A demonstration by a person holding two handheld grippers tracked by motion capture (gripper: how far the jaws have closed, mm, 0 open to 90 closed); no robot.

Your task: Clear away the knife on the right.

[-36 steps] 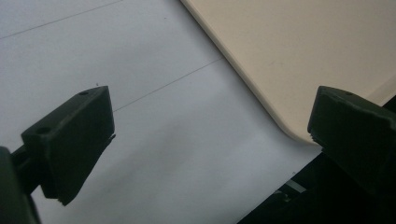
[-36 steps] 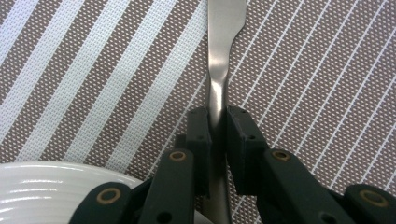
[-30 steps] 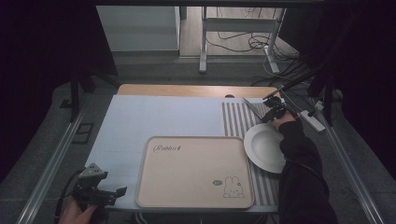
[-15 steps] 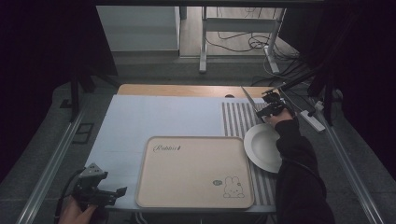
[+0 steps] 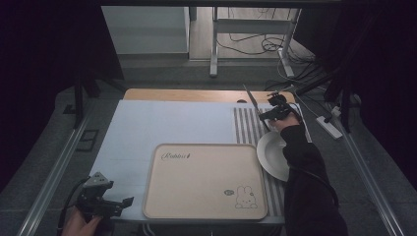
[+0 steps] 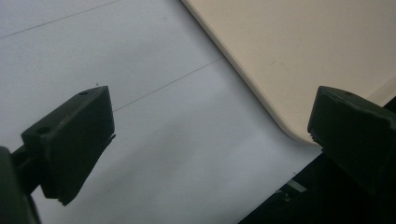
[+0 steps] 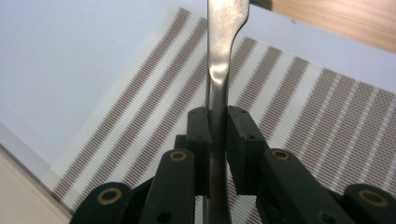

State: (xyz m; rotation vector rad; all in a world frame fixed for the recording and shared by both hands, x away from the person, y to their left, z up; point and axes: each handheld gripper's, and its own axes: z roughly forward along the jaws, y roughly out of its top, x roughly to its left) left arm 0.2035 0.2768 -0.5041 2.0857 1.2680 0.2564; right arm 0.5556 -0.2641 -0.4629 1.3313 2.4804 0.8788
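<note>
A long metal piece of cutlery [image 7: 219, 60] is clamped by its shaft between the pads of my right gripper [image 7: 218, 121]. In the high view the cutlery [image 5: 253, 101] slants up and away over the striped placemat [image 5: 246, 123], with the right gripper [image 5: 266, 117] at the far right of the table, just beyond a white plate [image 5: 271, 155]. My left gripper [image 5: 120, 202] rests at the near left corner. Its jaws stand wide apart with nothing between them [image 6: 210, 126], over the pale blue mat [image 6: 140, 46] beside a corner of the beige tray [image 6: 289, 51].
The beige tray [image 5: 206, 179] with a rabbit drawing lies at the front centre of the pale blue mat [image 5: 167, 120]. A wooden table edge [image 5: 196, 95] runs along the far side. Metal frame rails and cables lie around the table.
My right gripper has risen and shifted slightly toward the far side with the cutlery in its grip. The left gripper has stayed where it was.
</note>
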